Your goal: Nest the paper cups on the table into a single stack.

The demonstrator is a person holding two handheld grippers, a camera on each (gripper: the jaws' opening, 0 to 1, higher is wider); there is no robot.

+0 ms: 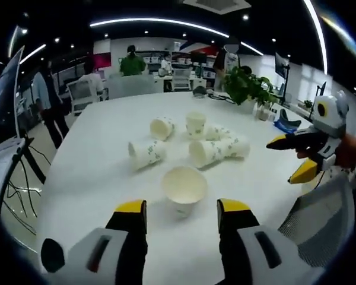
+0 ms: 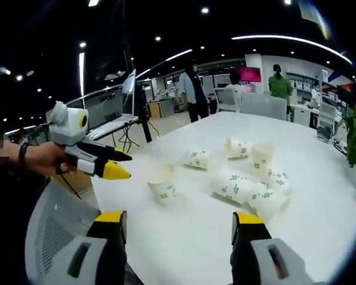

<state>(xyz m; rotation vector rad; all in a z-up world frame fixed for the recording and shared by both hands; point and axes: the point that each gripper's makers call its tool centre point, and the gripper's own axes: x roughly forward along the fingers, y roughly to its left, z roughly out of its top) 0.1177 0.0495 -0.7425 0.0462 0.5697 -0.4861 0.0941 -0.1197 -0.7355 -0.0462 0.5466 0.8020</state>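
Nothing stacked yet: the paper cups sit loose on the white tabletop point(image 1: 95, 178), most tipped on their sides in a cluster toward the middle. Nearest cup point(image 1: 184, 189) stands upright alone, closer to the near edge, just ahead of the left hand-held gripper point(image 1: 182, 215); one more upright cup point(image 1: 196, 124) sits at the far side of the cluster, with tipped ones around it, e.g. the side-lying cup point(image 1: 146, 153) to the left. Left hand-held gripper is spread wide, holding nothing, touching nothing. Right hand-held gripper point(image 2: 179, 225) is likewise spread and empty, hovering over the near edge, well apart from the cups. My read on the step: take the near upright cup as the base. Pinch it by the rim wall lightly, paper will crush. Then grab a tipped cup mid-body, right it, align mouth-up over the base and drop straight in; tilt probably jams the nest.
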